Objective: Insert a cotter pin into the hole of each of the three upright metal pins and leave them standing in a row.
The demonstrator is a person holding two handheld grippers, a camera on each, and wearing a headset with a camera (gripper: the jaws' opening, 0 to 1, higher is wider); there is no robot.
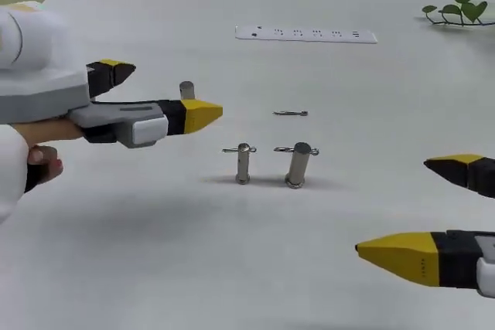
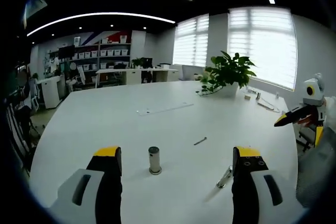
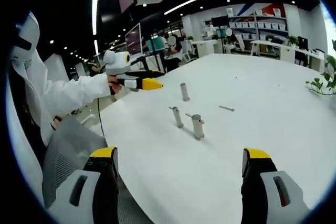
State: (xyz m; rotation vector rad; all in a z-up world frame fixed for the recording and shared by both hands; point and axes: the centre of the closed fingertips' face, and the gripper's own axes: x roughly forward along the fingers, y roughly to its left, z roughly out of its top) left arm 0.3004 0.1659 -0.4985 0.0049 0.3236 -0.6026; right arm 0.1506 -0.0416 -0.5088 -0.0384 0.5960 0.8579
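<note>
The left gripper [image 2: 177, 155] has its two yellow-tipped jaws spread wide with nothing between them, and the right gripper [image 1: 392, 206] is likewise agape and empty, hovering low over the near right of the white table [image 1: 155, 268]. There are three steel pins, all upright. Straight ahead of the left gripper's jaws stands the bare pin [image 2: 154, 160], a short smooth cylinder with no wire through it (in the head view that gripper's lower jaw hides its foot). To the right of it and nearer the person, the thin pin [image 1: 244, 164] and the thick pin [image 1: 298, 165] stand side by side, close but apart. There are three cotter pins. Two are fitted: one wire [image 1: 229, 150] crosses the thin pin's head and another [image 1: 282, 150] crosses the thick pin's. The loose cotter pin [image 1: 290, 113] lies flat on the table beyond the fitted pair and to the right of the bare pin. Farther back lie one flat white power strip [image 1: 305, 34] and, at the far right edge, a leafy green sprig [image 1: 462, 10].
</note>
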